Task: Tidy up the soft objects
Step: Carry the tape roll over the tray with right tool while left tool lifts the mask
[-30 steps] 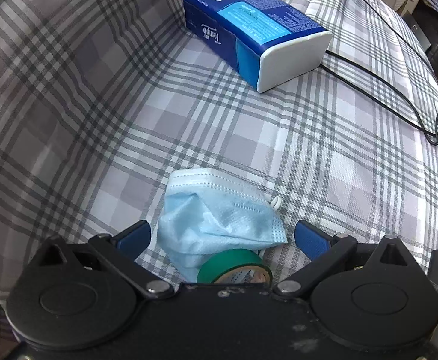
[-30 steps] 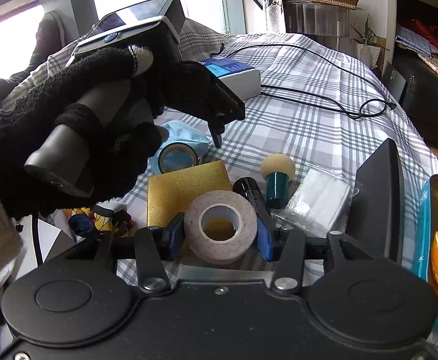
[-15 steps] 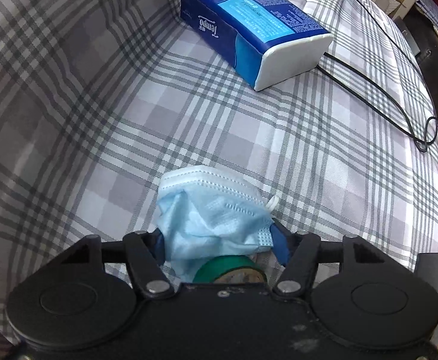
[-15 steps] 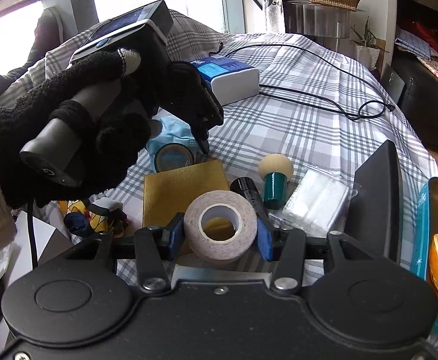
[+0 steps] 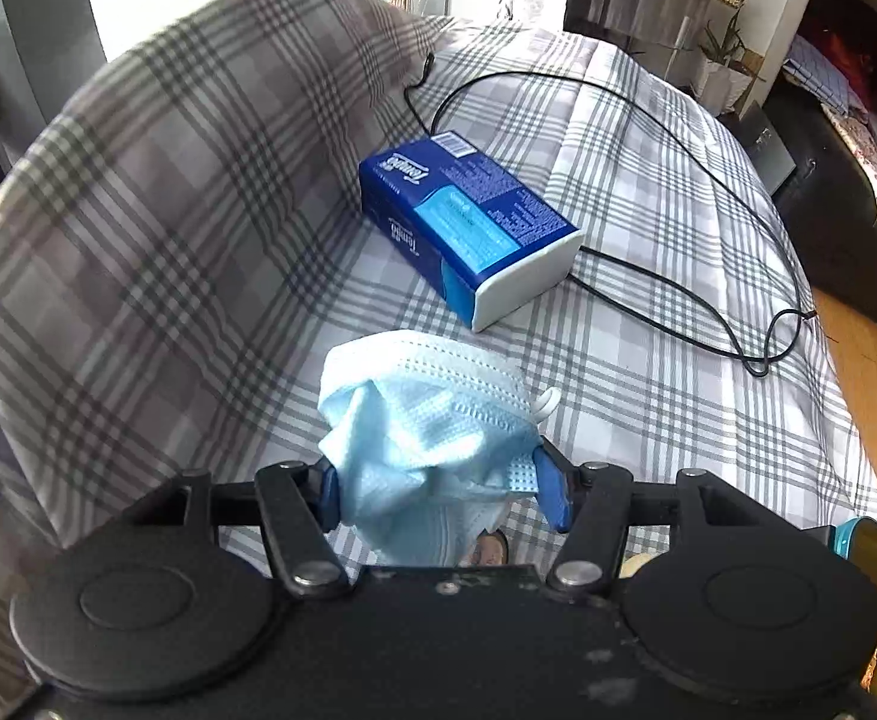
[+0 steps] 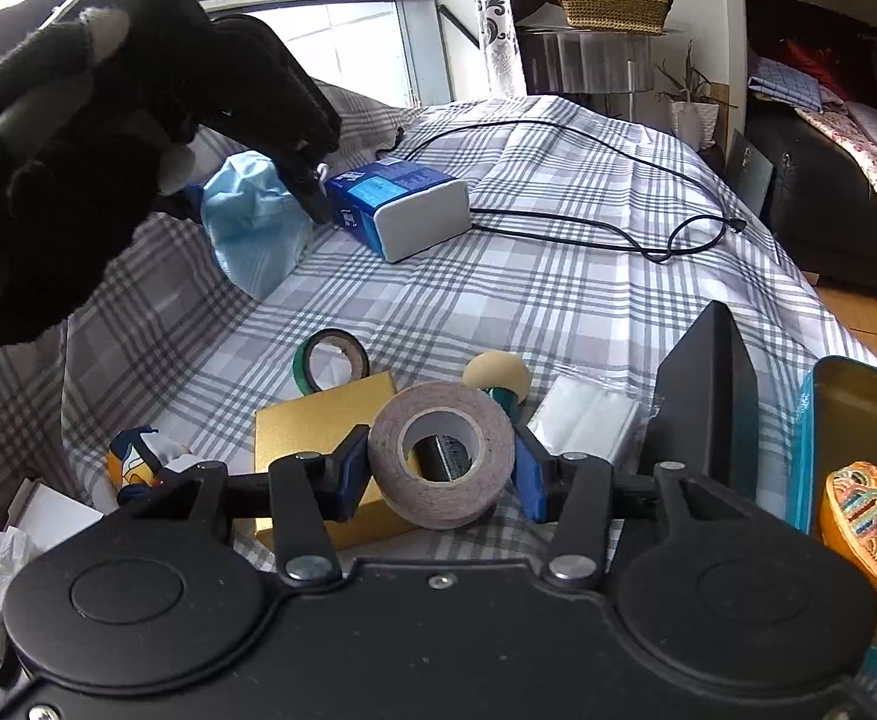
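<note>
left tool [image 5: 445, 489] closing, clamped on crumpled blue face mask [image 5: 432, 426], hung clear above plaid bed [image 5: 648, 396], near tissue pack [image 5: 468, 228]. right tool [image 6: 441, 471] clamped on tan tape roll [image 6: 441, 456].

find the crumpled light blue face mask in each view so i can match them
Left wrist: crumpled light blue face mask low centre, between the left gripper pads.
Right wrist: same mask upper left, hanging off the bed.
Shared landmark: blue tissue pack just beyond it.
</note>
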The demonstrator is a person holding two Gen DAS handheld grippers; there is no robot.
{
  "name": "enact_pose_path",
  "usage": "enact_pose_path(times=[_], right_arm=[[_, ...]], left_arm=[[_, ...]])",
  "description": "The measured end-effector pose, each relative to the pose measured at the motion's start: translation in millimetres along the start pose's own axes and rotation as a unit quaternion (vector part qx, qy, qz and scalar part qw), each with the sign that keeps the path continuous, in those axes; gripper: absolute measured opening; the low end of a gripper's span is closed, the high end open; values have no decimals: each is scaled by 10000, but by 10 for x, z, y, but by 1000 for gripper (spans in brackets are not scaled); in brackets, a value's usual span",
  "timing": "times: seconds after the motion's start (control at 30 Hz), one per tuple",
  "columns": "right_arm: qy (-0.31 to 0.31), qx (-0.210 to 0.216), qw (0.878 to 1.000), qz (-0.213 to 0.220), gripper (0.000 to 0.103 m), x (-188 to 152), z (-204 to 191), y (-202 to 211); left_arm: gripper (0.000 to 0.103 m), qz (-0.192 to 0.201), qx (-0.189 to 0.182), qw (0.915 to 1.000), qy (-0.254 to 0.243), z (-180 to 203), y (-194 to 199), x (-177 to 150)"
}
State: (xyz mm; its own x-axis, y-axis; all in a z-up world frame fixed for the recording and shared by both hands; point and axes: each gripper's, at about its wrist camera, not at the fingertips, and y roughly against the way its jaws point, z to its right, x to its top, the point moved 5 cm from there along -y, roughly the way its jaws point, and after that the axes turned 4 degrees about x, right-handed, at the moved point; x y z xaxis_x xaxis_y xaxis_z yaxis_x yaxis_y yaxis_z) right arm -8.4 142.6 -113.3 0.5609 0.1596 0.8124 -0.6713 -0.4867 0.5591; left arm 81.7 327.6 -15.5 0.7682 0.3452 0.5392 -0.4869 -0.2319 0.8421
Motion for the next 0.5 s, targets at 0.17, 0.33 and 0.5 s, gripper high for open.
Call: enact_pose_path(times=[0.17, 0.33, 0.5], right_arm=[[-382, -232, 9986, 277, 49, 129, 258, 116], [-1093, -709, 9899, 565, 49, 248, 678, 263], [-2098, -1421, 9647, 719, 49, 250, 1222, 454]], left_arm=[[57, 177, -51, 9995, -263, 197, 350, -38], [57, 203, -345, 9977, -546, 554, 608, -148], [57, 245, -667, 9930, -941, 993, 798, -316]])
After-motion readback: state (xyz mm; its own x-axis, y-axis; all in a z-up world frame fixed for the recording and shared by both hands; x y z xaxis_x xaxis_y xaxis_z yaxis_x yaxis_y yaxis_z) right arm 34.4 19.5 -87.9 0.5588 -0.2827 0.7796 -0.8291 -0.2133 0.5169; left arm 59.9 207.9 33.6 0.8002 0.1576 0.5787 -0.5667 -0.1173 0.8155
